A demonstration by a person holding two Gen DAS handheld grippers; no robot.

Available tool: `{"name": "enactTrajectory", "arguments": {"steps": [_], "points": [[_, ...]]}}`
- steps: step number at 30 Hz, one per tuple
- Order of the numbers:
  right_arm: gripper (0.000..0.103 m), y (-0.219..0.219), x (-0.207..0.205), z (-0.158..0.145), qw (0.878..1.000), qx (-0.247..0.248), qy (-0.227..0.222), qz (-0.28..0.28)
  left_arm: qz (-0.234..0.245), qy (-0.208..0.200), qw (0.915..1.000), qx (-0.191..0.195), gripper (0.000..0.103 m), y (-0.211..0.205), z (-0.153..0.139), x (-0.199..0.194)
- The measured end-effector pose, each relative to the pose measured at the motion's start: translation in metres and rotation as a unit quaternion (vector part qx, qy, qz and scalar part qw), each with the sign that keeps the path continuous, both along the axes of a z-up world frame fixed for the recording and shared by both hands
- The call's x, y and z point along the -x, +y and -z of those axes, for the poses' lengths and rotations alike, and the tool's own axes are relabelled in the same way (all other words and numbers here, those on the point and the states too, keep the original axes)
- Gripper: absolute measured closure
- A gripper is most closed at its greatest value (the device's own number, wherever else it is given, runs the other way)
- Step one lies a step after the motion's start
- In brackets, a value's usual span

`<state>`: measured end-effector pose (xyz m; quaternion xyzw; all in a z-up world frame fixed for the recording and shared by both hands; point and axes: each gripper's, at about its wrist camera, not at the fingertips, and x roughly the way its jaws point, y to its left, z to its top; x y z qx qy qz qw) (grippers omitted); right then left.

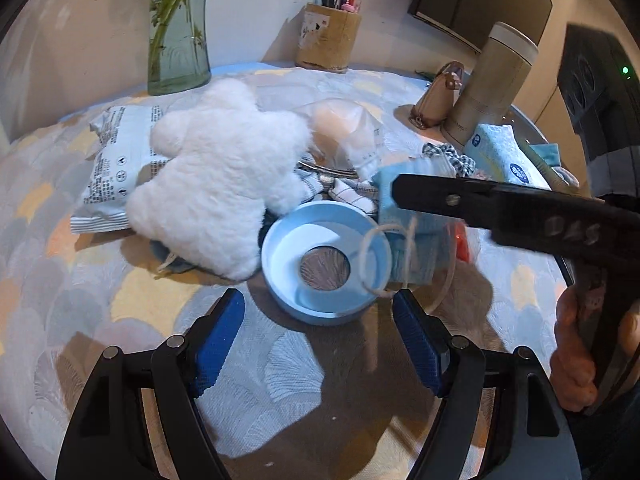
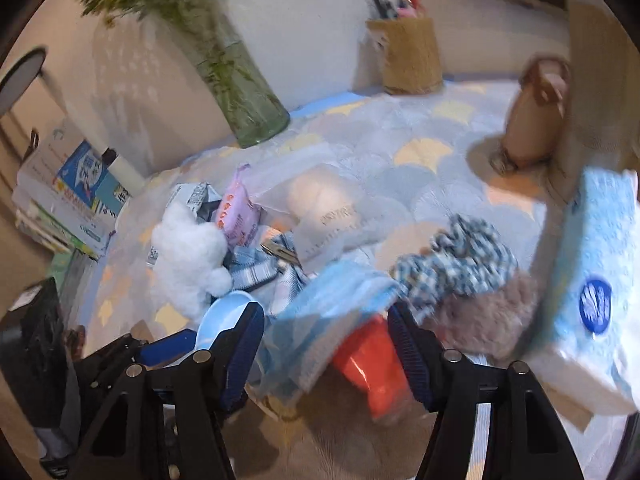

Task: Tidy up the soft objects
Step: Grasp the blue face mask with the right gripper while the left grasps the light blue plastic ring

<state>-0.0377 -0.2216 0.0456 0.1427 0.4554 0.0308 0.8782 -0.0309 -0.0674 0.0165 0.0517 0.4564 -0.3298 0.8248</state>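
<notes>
Printed white foil packet [image 1: 110,160] lies at the far left of the patterned tablecloth [image 1: 60,280], partly under a fluffy white plush toy [image 1: 216,176] that rests against a round pale-blue bowl-like dish [image 1: 320,264]. Behind them stands a green glass vase [image 1: 178,28] with stems, and further right a woven pen holder [image 1: 328,36]. The left gripper [image 1: 318,312] hovers just before the dish with its blue-padded jaws spread wide, holding nothing. Right of the dish, the right gripper [image 2: 326,332] reaches in from the side; its jaws are parted around a light-blue pleated face mask [image 1: 404,216] whose ear loops [image 1: 374,258] dangle over the dish rim, though whether the pads actually pinch it cannot be told. Beneath the mask sits a red packet [image 2: 372,364]. Further right lie a blue-and-white checked scrunchie [image 2: 460,260], a brownish fuzzy item [image 2: 488,320], a blue tissue pack [image 2: 596,280], a beige cylindrical flask [image 1: 492,80] and a small tan pouch [image 1: 438,96]
</notes>
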Motion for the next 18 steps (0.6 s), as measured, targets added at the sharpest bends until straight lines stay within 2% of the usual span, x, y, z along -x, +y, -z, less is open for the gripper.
{"name": "enactTrajectory", "arguments": {"steps": [1, 3, 9, 12, 15, 18], "points": [[0.075, 0.007, -0.001, -0.001, 1.0, 0.016, -0.006, -0.012, 0.004, 0.0, 1.0, 0.003, 0.029, 0.001, -0.001, 0.001], [0.089, 0.016, 0.001, -0.003, 0.998, 0.045, -0.018, -0.027, 0.007, 0.0, 1.0, 0.007, 0.029, 0.002, -0.001, 0.003], [0.093, 0.008, 0.029, -0.022, 0.996, 0.015, -0.074, -0.04, 0.031, 0.014, 0.9985, 0.044, 0.027, 0.012, -0.008, 0.007], [0.093, -0.007, 0.049, -0.039, 0.994, -0.022, -0.098, -0.044, 0.016, 0.012, 0.9989, 0.043, 0.027, 0.01, -0.011, 0.004], [0.093, -0.016, 0.068, -0.049, 0.991, -0.057, -0.1, -0.069, 0.001, 0.013, 0.9996, 0.026, 0.027, 0.0, -0.007, -0.001], [0.093, -0.021, 0.079, -0.042, 0.987, -0.104, -0.071, -0.104, -0.017, 0.014, 0.9995, 0.021, 0.027, -0.009, -0.003, -0.006]]}}
